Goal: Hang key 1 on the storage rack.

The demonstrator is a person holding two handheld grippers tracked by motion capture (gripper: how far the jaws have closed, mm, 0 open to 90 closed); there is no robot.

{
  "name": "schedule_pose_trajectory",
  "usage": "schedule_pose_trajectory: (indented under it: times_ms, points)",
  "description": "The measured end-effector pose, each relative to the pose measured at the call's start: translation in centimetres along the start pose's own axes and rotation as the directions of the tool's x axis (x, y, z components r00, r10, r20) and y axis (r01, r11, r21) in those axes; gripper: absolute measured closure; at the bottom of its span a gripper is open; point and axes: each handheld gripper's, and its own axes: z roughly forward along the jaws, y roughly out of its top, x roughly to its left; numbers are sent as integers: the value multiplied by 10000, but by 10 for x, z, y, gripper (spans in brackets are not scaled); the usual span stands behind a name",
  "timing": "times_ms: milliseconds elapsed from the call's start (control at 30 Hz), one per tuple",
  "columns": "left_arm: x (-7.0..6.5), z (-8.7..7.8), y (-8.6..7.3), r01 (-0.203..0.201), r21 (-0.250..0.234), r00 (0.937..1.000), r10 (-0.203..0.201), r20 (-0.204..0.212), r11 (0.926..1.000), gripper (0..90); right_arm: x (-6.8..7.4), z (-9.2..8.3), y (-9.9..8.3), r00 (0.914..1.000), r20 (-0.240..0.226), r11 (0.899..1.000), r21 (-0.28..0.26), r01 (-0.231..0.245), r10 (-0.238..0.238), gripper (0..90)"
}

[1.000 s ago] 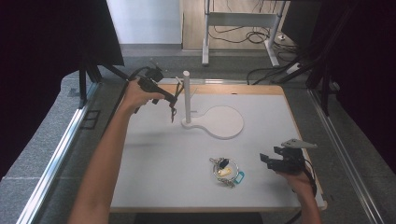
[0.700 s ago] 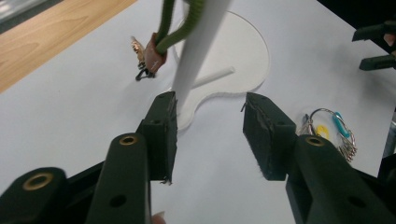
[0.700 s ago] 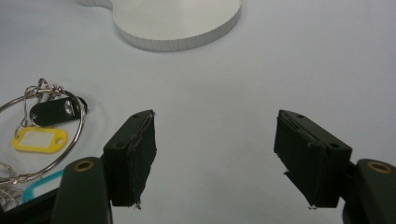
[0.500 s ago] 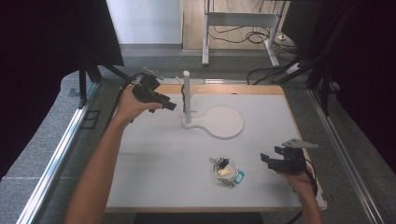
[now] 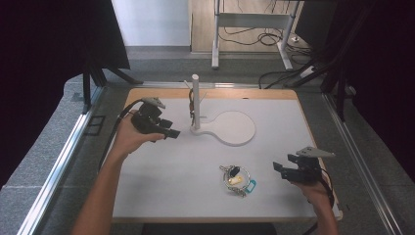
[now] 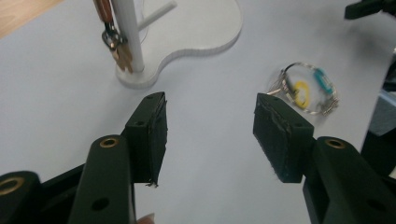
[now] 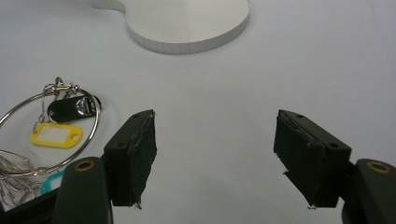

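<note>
The left gripper (image 5: 169, 133) hangs over the left part of the white table (image 5: 161, 186), just left of the stand (image 5: 195, 102), its jaws apart with nothing between them; they have just been opening. In the left gripper view its two black pads (image 6: 154, 135) frame bare table, with the stand's post (image 6: 127, 37) ahead to the left and a small bunch of keys (image 6: 114, 42) hanging against that post. The stand's flat white base (image 5: 235, 128) spreads to the right of the post as a round disc. The right gripper (image 5: 280, 169) rests low near the table's right front edge, jaws wide apart and empty, a grey three-cornered plate (image 5: 315, 152) on top. Just to its left lies the key ring (image 5: 237, 179), flat on the table and touching neither gripper. In the right gripper view the ring (image 7: 51, 135) is a thin wire loop carrying a black fob (image 7: 74, 108), a yellow tag (image 7: 56, 135) and a teal tag (image 7: 51, 183), with a tangle of small clips at its lower edge. Both forearms come in from the bottom of the high view.
</note>
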Motion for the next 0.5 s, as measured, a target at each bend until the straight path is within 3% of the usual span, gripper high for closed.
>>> schedule_pose_trajectory:
  times_ms: [133, 233, 333, 500]
  points:
    - [-8, 1, -17, 126, -130, 9998, -123, 163, 9998, 450, 4, 5, 2, 9998, -124, 9998, 118, 164, -163, 304]
    - [-16, 2, -35, 199, -152, 9998, -200, -64, 9997, 448, 9, 9, 3, 9986, -287, 9986, 267, 463, -455, 303]
    - [-23, 3, -48, 246, -191, 9997, -246, -2, 9995, 447, 11, 9, 2, 9981, -346, 9982, 293, 523, -513, 305]
    - [-34, 14, -73, 349, 12, 9993, -349, 151, 9994, 436, 17, 11, 1, 9957, -476, 9957, 439, 812, -791, 304]
